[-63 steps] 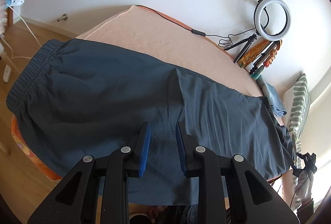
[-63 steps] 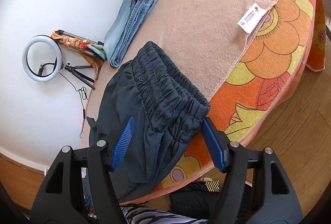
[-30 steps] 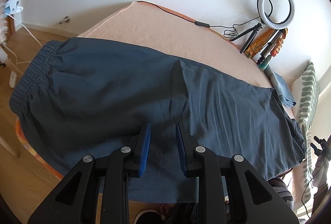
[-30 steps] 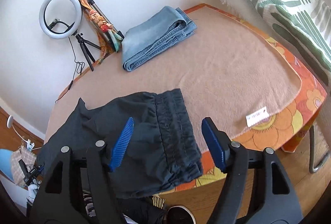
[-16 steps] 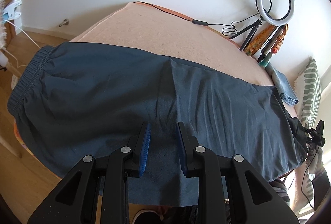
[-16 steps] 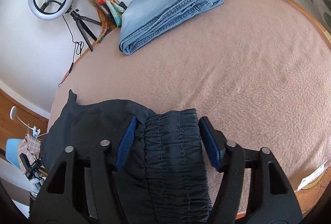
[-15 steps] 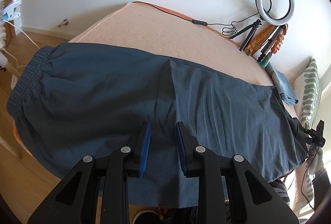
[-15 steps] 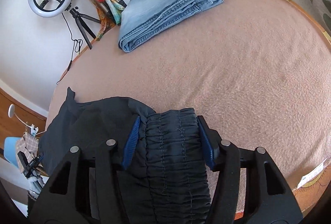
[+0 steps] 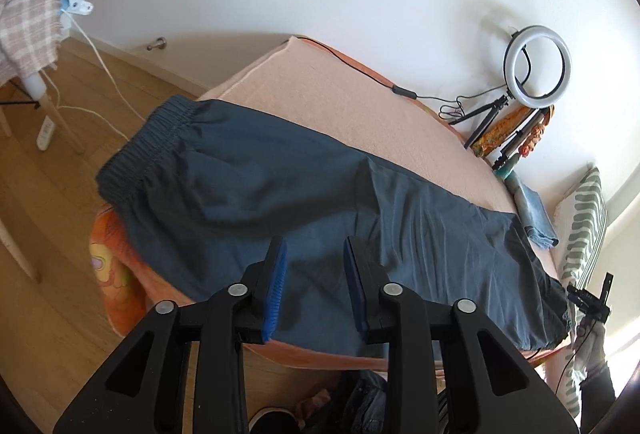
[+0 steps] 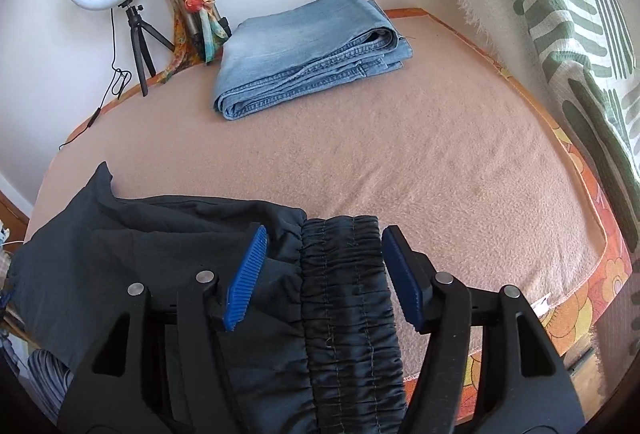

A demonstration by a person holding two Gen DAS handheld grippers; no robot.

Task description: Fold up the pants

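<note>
Pants lie lengthwise across the bed, long axis running between both tongs. Left tongs, just opening, hover empty over the middle; right tongs, reopening, straddle the elastic band without pinching it.

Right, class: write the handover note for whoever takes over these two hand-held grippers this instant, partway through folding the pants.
Left gripper: open, jaws have just been opening. It is over the middle of the dark blue-grey fabric pants, near their front edge, gripping nothing.
Right gripper: open, jaws have just been opening. The pants' elastic-gathered end lies between the pads, not pressed.
Pants: spread lengthwise on the peach fleece blanket. The folded light blue jeans lie apart, by the wall.
Done: pants laid out long and fairly flat.
Left: no crosswise fold yet. Probably grip one end and carry it over the other.
</note>
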